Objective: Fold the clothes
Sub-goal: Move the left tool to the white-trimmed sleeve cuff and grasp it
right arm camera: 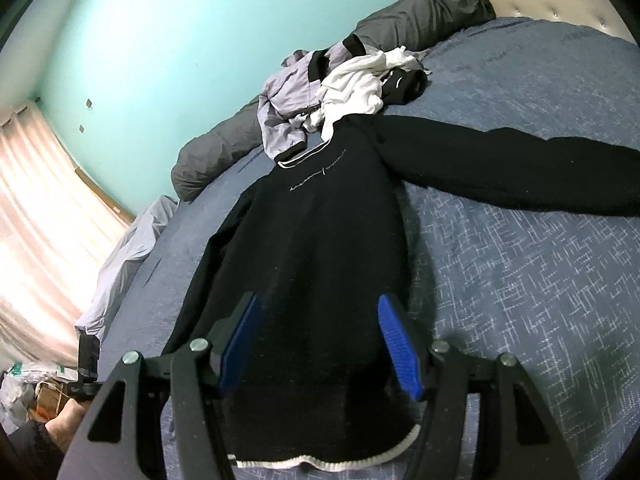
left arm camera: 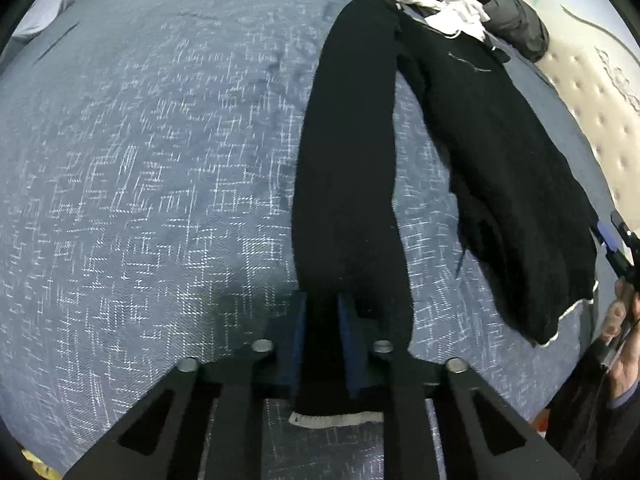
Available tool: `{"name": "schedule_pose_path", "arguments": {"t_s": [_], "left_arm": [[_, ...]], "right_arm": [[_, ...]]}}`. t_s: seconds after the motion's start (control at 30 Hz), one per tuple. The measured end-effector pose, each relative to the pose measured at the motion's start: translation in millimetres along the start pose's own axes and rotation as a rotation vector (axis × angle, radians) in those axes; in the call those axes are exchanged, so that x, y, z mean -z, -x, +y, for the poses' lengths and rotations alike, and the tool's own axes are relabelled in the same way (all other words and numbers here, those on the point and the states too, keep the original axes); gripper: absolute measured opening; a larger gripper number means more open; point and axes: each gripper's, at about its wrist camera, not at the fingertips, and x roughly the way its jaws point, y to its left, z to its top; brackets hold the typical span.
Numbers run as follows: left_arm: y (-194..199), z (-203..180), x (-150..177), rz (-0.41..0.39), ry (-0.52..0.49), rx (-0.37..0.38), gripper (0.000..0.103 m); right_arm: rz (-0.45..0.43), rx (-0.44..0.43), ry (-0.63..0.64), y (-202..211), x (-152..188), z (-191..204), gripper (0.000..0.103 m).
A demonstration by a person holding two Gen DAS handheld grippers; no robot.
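A: Where does the black sweater (right arm camera: 320,240) lie relative to the two tools?

B: Flat on the blue bedspread (left arm camera: 140,200). Its body runs lengthwise from the hem, at six o'clock under the right gripper (right arm camera: 320,344), up to the collar at twelve. One sleeve (left arm camera: 352,160) stretches out sideways: in the right wrist view it leaves the shoulder and runs off toward three o'clock.

A: And the left gripper (left arm camera: 322,336)?

B: It sits at the far end of that sleeve. In its own view the sleeve's long axis runs straight from six to twelve, cuff (left arm camera: 336,420) nearest, shoulder farthest. The jaws are drawn narrow and pinched on the sleeve just above the white-edged cuff.

A: The right one?

B: Jaws standing wide, blue pads on either side of the hem region, straddling the body. I can't quite tell whether the pads touch the knit; they look clear of it, so I'd call it empty.

A: So which hand leads?

B: The left, I'd judge. It holds the cuff, and the fold line lies along the body, so the sleeve should travel across toward the chest, away from the laundry pile (right arm camera: 340,88) beyond the collar.
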Motion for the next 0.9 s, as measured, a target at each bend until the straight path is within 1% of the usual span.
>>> {"name": "schedule_pose_path", "arguments": {"t_s": [0.1, 0.23, 0.3, 0.37, 0.5, 0.6, 0.63, 0.67, 0.8, 0.9], "left_arm": [[6.2, -0.8, 0.1, -0.008, -0.008, 0.003, 0.005], [22.8, 2.5, -1.8, -0.042, -0.027, -0.033, 0.005], [38.0, 10.9, -10.3, -0.069, -0.032, -0.065, 0.004], [55.3, 21.9, -19.3, -0.1, -0.02, -0.1, 0.004], [88.3, 57.5, -46.2, -0.169, 0.025, -0.226, 0.004], [105.0, 78.1, -68.2, -0.205, 0.051, -0.315, 0.004], [107.0, 84.2, -73.8, -0.212, 0.06, -0.33, 0.004], [108.6, 90.2, -79.2, -0.218, 0.07, -0.345, 0.004], [100.6, 105.4, -95.8, -0.195, 0.072, -0.391, 0.004], [96.4, 116.2, -103.5, -0.183, 0.086, -0.381, 0.004]], "right_arm": [[-0.004, 0.002, -0.001, 0.7, -0.2, -0.3, 0.062], [-0.014, 0.0, -0.011, 2.6, -1.9, -2.4, 0.062], [-0.021, -0.001, -0.013, 4.2, -2.7, -3.5, 0.062], [-0.026, -0.003, -0.016, 5.5, -3.4, -4.5, 0.062], [-0.028, 0.001, -0.02, 7.0, -3.6, -6.4, 0.062], [-0.029, 0.001, -0.024, 7.5, -3.4, -7.1, 0.062], [-0.028, 0.003, -0.022, 7.0, -3.0, -6.7, 0.062], [-0.027, 0.006, -0.02, 6.6, -2.6, -6.4, 0.062], [-0.019, 0.017, -0.013, 4.1, -1.6, -6.3, 0.062], [-0.017, 0.028, -0.012, 3.0, -2.0, -7.8, 0.062]]}}
